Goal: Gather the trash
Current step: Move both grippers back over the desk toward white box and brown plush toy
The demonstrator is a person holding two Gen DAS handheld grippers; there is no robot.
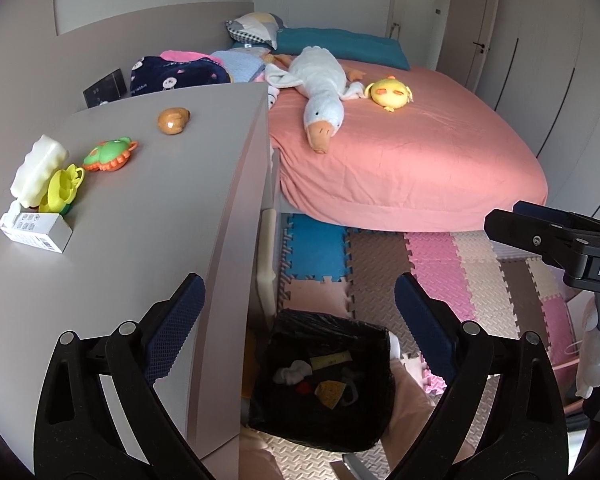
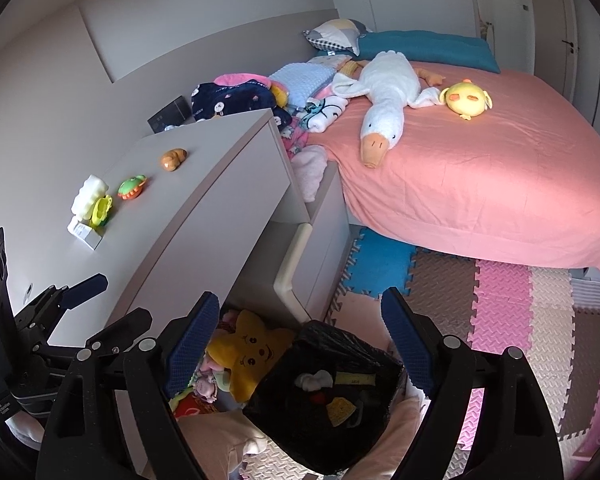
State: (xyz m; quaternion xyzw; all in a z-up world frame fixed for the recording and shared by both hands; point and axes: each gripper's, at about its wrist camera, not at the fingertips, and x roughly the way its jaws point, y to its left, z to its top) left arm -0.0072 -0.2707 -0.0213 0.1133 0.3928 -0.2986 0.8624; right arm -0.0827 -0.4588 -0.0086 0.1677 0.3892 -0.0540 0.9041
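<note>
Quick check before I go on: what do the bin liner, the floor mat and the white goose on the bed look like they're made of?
Bin liner: thin black plastic film, by its glossy crinkles. Floor mat: likely soft foam tiles, matte and embossed, with interlocking toothed edges in several colours. Goose: plush fabric, fuzzy and limp, with an orange cloth beak; the stuffing is not visible.

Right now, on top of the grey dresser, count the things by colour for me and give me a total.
White: 2, the bumpy white bottle and the small white box
Yellow: 1, the yellow toy
Green and orange: 1, the green toy
Brown: 1, the brown figurine
Total: 5 on the dresser
</note>
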